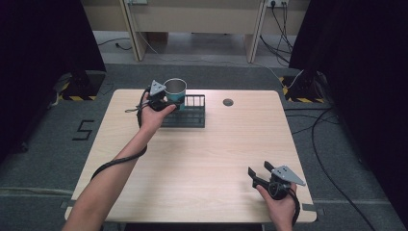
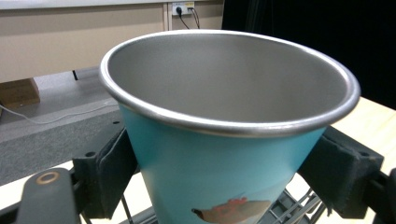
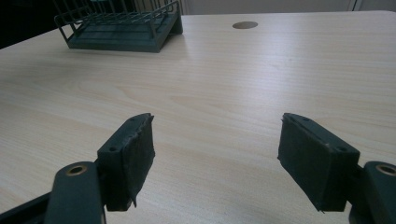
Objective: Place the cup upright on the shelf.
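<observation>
A teal metal cup (image 1: 175, 90) with a steel rim stands upright over the left end of a dark wire rack (image 1: 190, 115) at the table's far side. My left gripper (image 1: 169, 102) is shut on the cup. In the left gripper view the cup (image 2: 224, 154) sits between both pads (image 2: 116, 172), with rack wires below it. Whether the cup rests on the rack or hangs just above it, I cannot tell. My right gripper (image 1: 259, 170) stands open near the front right corner, with nothing between its pads (image 3: 135, 158). The rack (image 3: 121, 28) lies far ahead of it.
A light wooden table (image 1: 202, 168) has a round cable hole (image 1: 228, 102) at the far middle, also seen as the hole (image 3: 244, 24). Cables lie on the grey floor to the right. Dark curtains stand on both sides.
</observation>
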### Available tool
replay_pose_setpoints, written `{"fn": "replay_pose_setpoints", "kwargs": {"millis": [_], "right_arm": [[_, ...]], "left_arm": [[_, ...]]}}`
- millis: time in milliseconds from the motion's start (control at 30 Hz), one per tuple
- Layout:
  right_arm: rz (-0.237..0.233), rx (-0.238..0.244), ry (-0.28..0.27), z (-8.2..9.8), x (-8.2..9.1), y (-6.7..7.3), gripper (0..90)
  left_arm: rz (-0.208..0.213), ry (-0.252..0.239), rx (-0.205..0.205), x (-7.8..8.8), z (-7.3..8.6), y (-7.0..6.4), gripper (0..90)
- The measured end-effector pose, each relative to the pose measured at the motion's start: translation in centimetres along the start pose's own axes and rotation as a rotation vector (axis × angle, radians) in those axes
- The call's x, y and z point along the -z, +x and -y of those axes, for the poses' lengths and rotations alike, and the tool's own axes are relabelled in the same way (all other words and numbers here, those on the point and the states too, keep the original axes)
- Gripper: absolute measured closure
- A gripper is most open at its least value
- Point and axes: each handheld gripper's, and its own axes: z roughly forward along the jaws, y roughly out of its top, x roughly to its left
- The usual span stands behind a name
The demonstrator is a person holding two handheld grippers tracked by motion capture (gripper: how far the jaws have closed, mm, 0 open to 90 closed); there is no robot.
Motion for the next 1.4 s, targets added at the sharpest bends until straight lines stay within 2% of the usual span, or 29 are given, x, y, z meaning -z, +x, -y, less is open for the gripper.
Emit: {"fn": "replay_pose_setpoints", "kwargs": {"millis": [67, 733, 1400], "right_arm": [[0.000, 0.000, 0.000, 0.0, 0.0, 0.0, 27.5], [-0.002, 0.007, 0.002, 0.0, 0.0, 0.1, 27.4], [-0.002, 0.008, 0.003, 0.0, 0.0, 0.1, 27.4]], "left_arm": [[-0.005, 0.013, -0.008, -0.2, 0.2, 0.0, 15.9], [-0.022, 0.070, 0.002, -1.0, 1.4, -0.4, 15.9], [-0.022, 0.080, 0.026, -1.2, 1.8, -0.2, 15.8]]}}
